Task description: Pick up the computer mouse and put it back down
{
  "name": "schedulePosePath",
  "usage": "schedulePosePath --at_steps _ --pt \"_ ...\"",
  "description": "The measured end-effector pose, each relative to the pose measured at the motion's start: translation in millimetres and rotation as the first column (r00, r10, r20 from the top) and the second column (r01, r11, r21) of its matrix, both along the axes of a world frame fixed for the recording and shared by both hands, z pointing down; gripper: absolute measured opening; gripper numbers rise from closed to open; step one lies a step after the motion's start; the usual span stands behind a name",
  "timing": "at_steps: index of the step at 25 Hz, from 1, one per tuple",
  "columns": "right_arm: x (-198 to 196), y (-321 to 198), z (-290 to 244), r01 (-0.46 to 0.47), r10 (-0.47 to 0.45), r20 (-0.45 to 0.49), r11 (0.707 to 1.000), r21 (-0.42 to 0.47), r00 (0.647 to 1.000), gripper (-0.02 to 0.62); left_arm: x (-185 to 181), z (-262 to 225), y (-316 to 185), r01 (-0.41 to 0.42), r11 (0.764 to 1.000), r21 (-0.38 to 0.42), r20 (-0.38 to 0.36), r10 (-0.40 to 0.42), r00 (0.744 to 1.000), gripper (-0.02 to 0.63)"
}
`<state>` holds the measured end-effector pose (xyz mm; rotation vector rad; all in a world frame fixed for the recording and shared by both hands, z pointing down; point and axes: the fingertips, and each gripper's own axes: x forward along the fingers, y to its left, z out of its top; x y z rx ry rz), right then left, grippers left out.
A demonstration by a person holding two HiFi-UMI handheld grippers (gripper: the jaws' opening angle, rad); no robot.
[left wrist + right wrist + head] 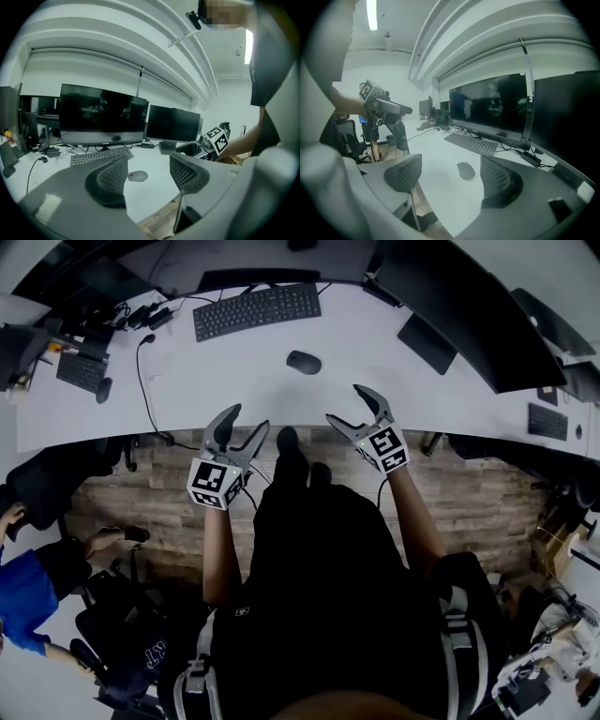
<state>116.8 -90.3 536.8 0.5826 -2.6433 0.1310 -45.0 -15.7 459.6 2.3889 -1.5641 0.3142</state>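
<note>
A dark computer mouse (304, 362) lies on the white desk (403, 381), just in front of the black keyboard (256, 310). My left gripper (246, 425) hangs open over the desk's near edge, to the left of and short of the mouse (138, 176). My right gripper (357, 405) is open too, at the desk edge to the right of the mouse (465, 170). Nothing sits between either pair of fingers. Both are apart from the mouse.
Two dark monitors (101, 115) stand behind the keyboard (472, 143). A cable (142, 381) and small devices lie at the desk's left. Office chairs (42, 486) and another person's arm are at the left, over wood flooring (141, 502).
</note>
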Motion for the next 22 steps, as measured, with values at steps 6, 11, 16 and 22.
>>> schedulePosePath --at_steps 6,11,16,22 --pt "-24 -23 14 0.007 -0.008 -0.056 1.0 -0.024 0.998 0.39 -18 17 -26 -0.031 0.999 -0.037 -0.023 0.031 0.999 0.276" --pt "-53 -47 27 -0.003 0.001 -0.077 1.0 -0.021 0.997 0.39 -42 25 -55 -0.075 0.996 -0.044 -0.045 0.073 0.996 0.275" --pt "-70 -66 43 -0.018 0.016 -0.115 1.0 -0.022 0.993 0.39 -59 36 -82 -0.136 0.99 -0.048 -0.052 0.133 0.99 0.272" --pt "-83 -79 66 -0.012 0.004 -0.147 0.998 -0.054 0.989 0.39 -64 46 -99 -0.185 0.98 -0.078 -0.046 0.182 0.982 0.272"
